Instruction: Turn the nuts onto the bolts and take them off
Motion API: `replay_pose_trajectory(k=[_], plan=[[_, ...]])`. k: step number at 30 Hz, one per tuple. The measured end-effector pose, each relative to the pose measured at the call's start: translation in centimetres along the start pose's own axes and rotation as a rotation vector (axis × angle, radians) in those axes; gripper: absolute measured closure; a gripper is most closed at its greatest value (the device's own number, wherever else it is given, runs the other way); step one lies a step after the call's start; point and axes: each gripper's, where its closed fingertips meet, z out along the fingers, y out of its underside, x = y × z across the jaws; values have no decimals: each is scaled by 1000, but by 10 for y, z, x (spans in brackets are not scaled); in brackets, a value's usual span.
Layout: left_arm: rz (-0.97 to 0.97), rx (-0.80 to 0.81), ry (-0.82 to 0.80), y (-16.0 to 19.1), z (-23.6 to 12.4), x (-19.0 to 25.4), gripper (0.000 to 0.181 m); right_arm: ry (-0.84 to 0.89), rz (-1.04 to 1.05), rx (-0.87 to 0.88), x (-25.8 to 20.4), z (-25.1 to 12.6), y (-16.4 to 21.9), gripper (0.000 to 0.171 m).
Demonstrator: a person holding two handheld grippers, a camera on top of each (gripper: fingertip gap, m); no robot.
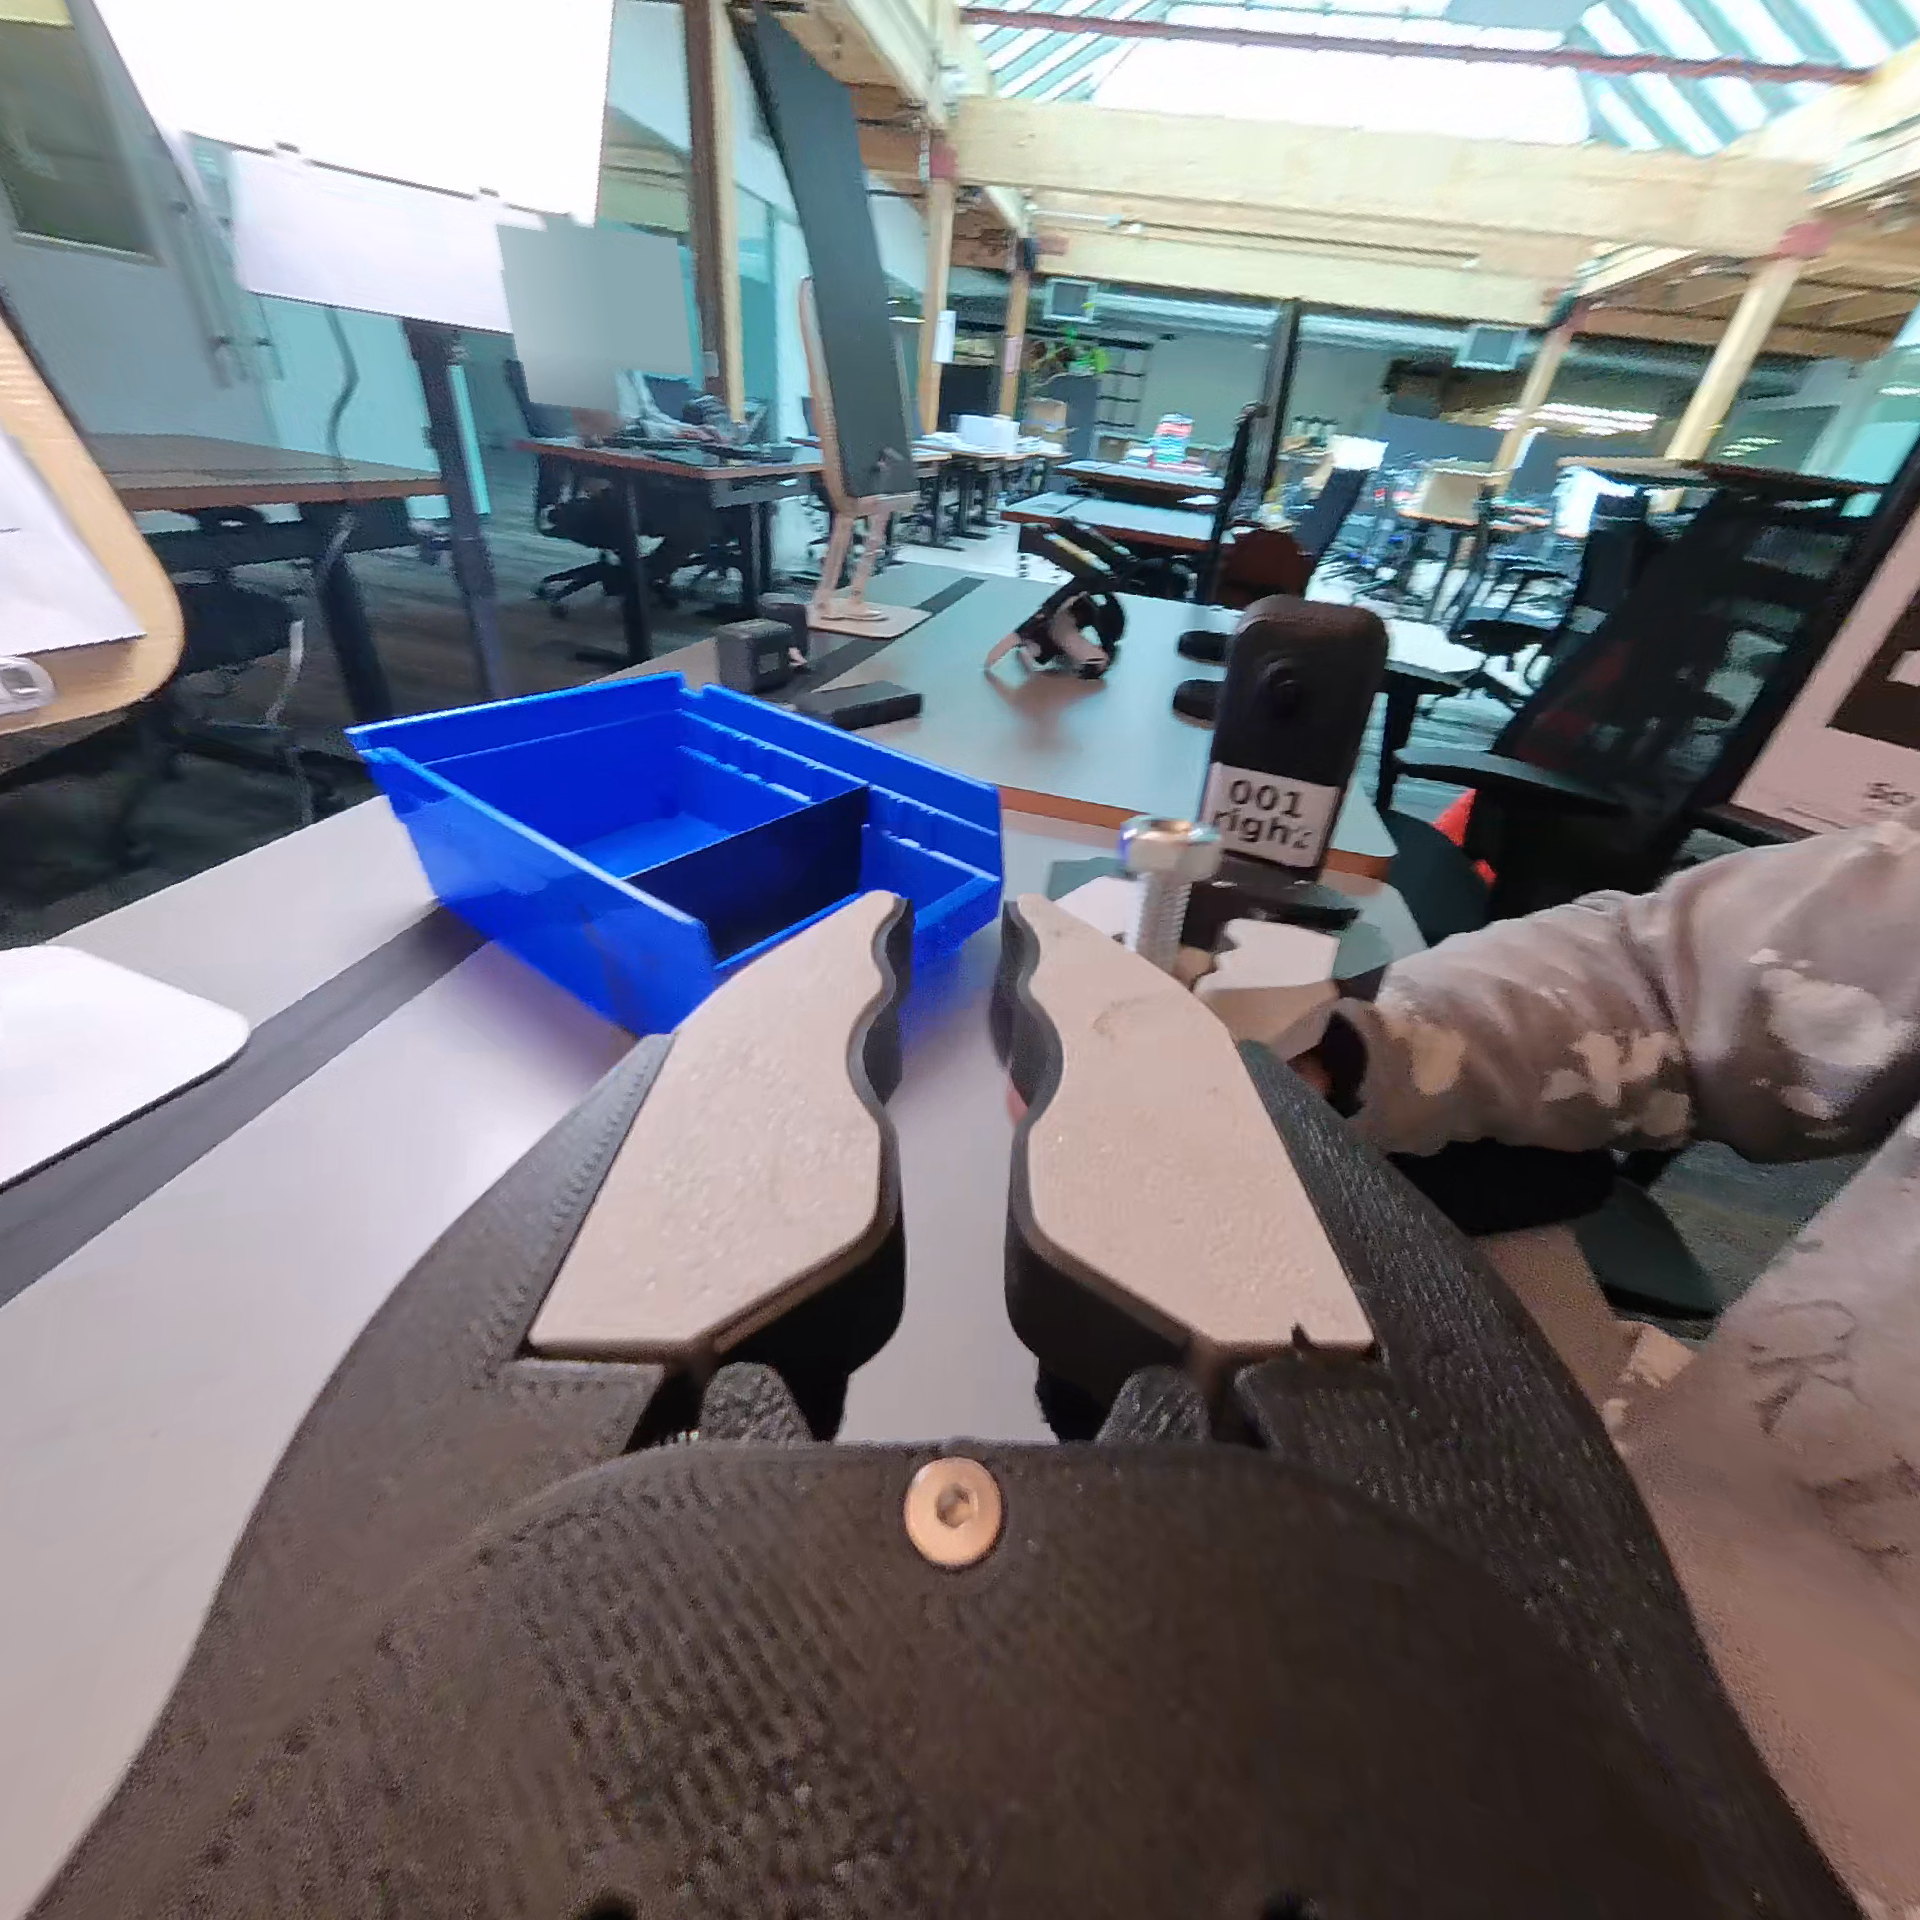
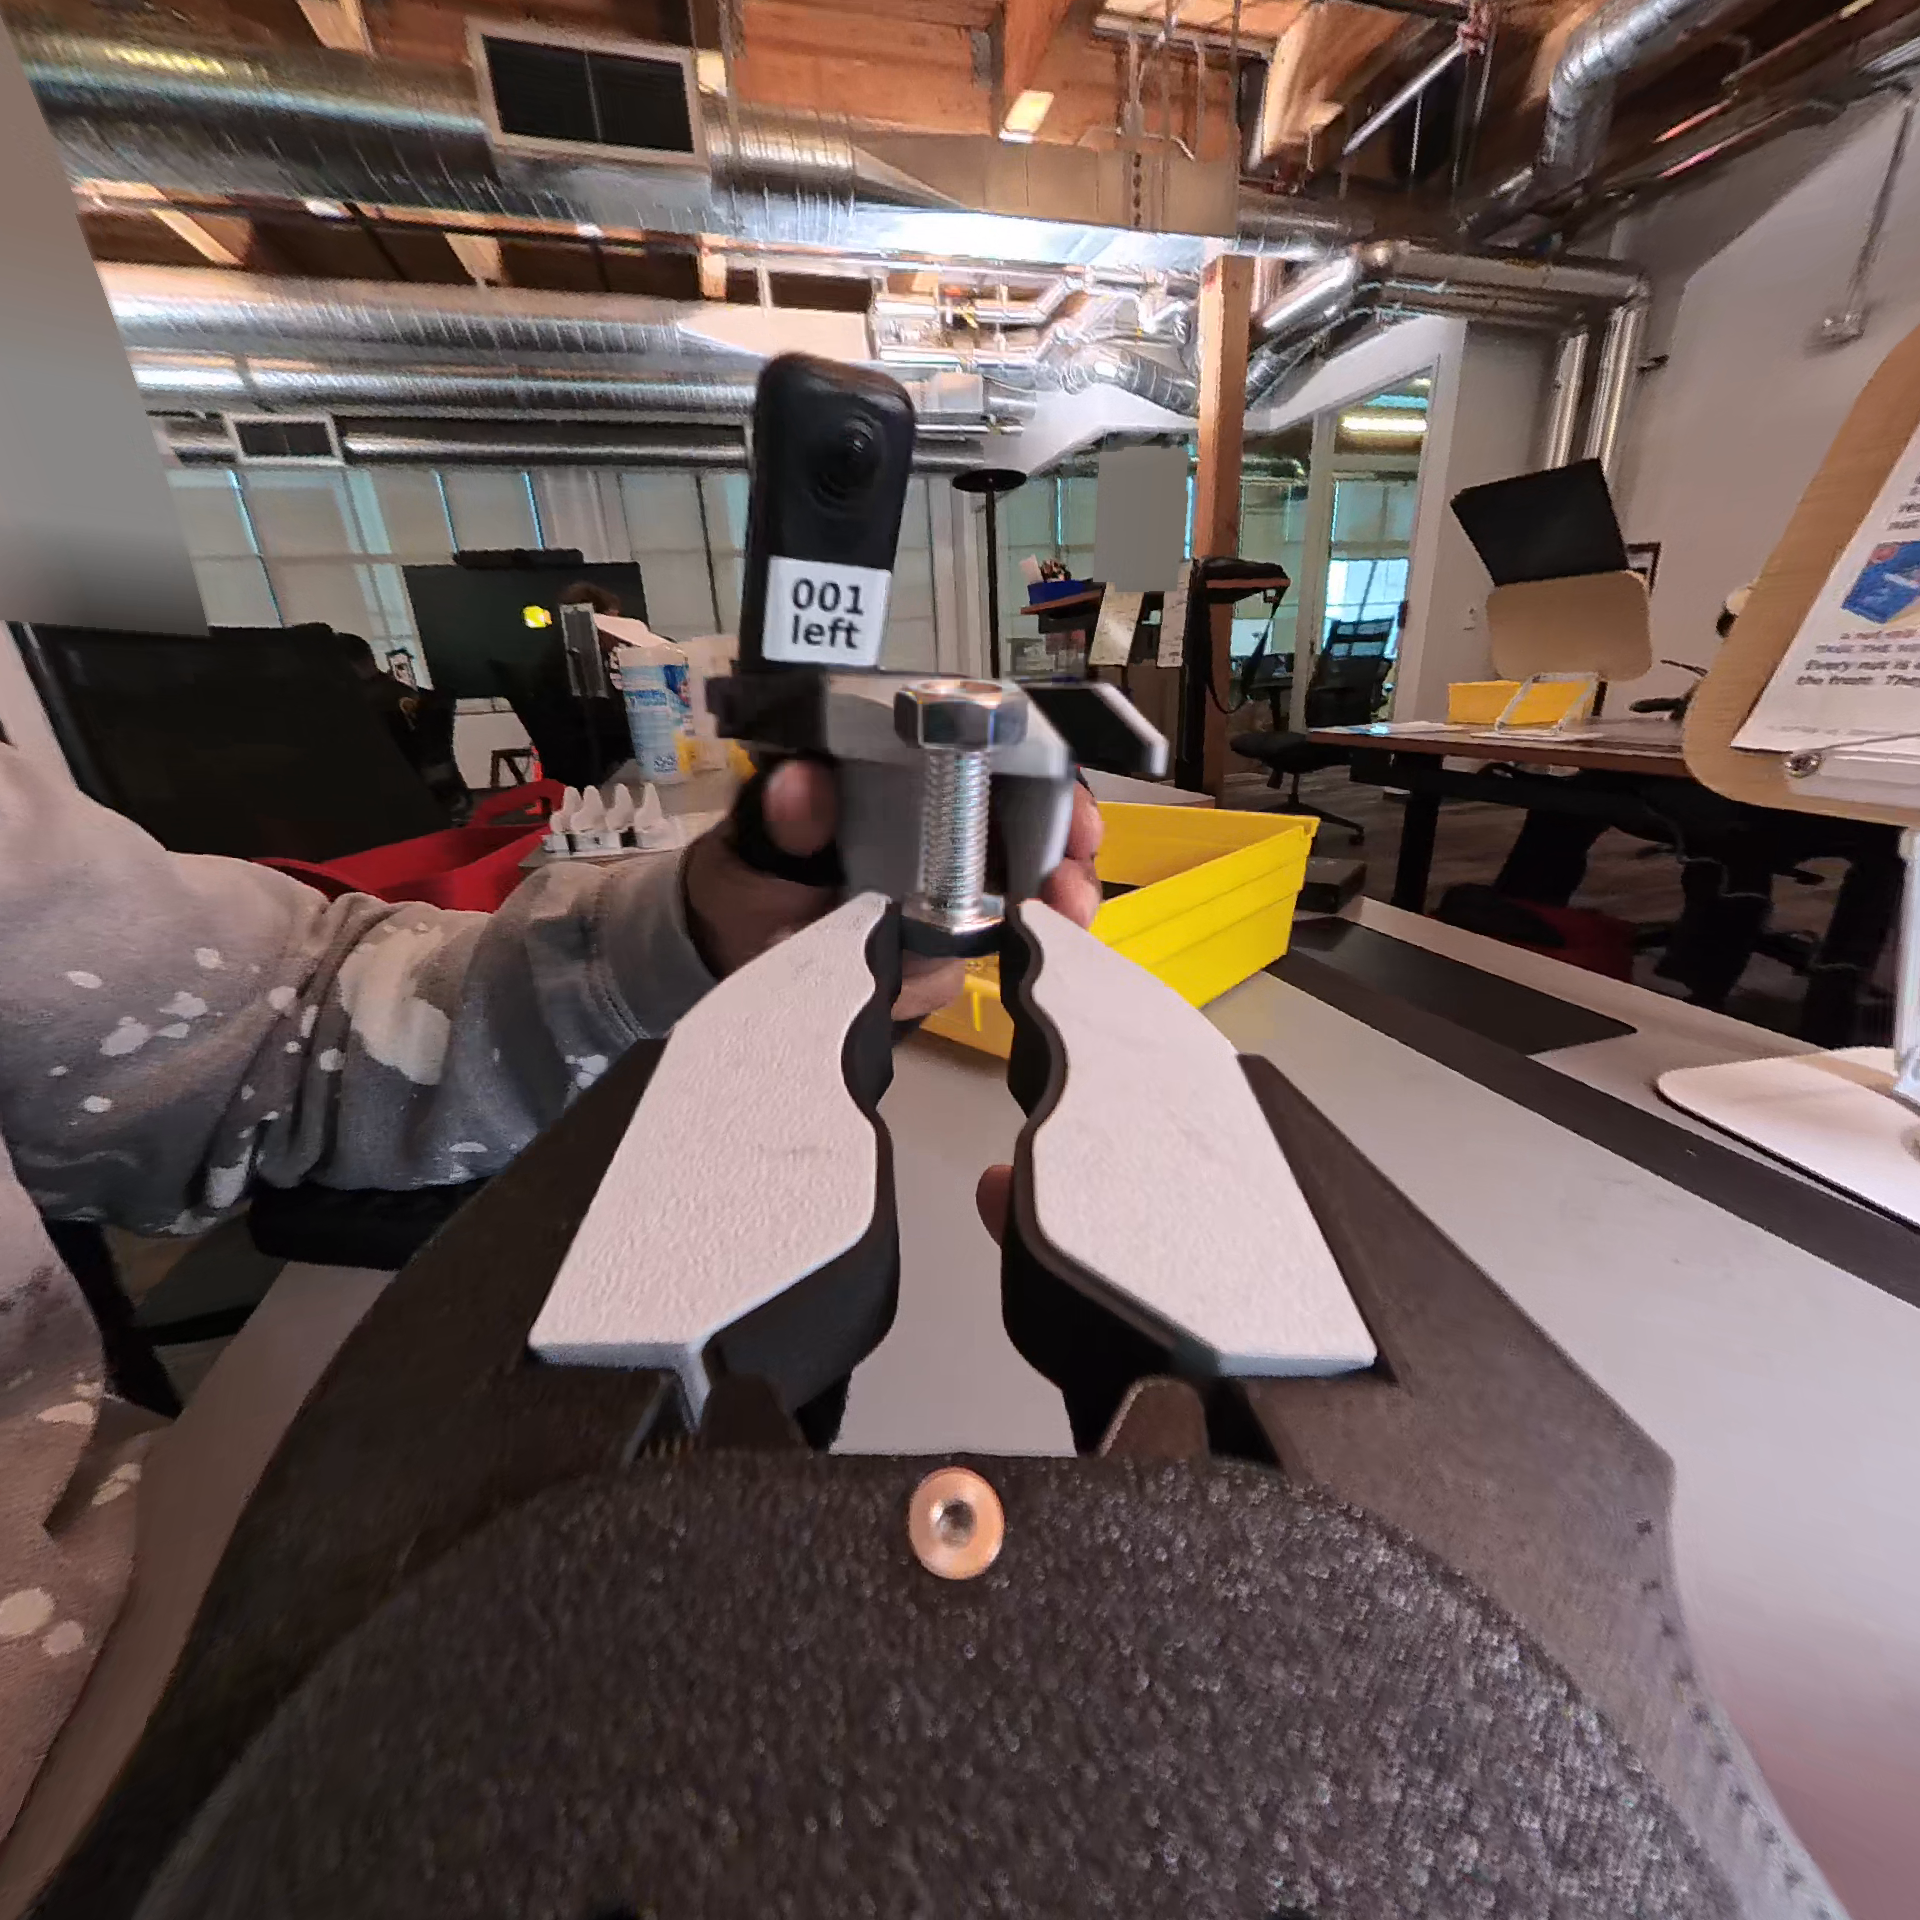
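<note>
The grey surface (image 1: 260, 1195) carries a blue bin (image 1: 665, 831) whose visible compartments look empty, and a yellow bin (image 2: 1195, 883) on the other side. Above the surface, the right claw (image 2: 951, 935) is clenched on the lower end of an upright bolt (image 2: 956, 821), its hex head on top. The left claw (image 1: 951, 935) has a narrow gap between its fingers with nothing in it; whether it is fully released I cannot tell. It hangs just beside the bolt, facing the right claw. A ring at the bolt's foot may be a washer or nut, partly hidden. My judgement: the task is at an early or between-cycles point, and threading a nut on and off is left.
</note>
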Motion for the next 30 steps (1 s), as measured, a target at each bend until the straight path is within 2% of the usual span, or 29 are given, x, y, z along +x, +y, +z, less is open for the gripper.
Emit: replay_pose_trajectory(k=[4,8,12,14,16,21,24,26,27,28,30], plan=[[-60,63,84,-10,-6,8,158,13,-7,1,3,-2,-2,153],[-50,32,158,-5,3,28,146,57,-8,-44,10,-1,6,153],[-47,27,127,-2,6,22,148,47,-23,-42,6,0,5,153],[-78,43,70,-4,1,7,158,18,-15,2,3,-4,-2,153],[-95,50,69,-3,-3,2,158,24,-28,12,4,-6,-7,153],[-93,62,161,-6,3,24,147,62,-26,-30,11,-4,2,153],[-85,37,150,0,9,24,146,56,-38,-51,7,0,6,153],[-103,47,150,-1,6,20,147,50,-31,-37,6,-1,4,153],[-114,45,104,-1,4,10,159,32,-20,-14,5,-3,0,153],[-102,39,54,1,2,0,160,20,-18,7,4,-5,-4,153],[-131,47,60,3,-2,-5,157,28,-34,12,5,-7,-7,153]])
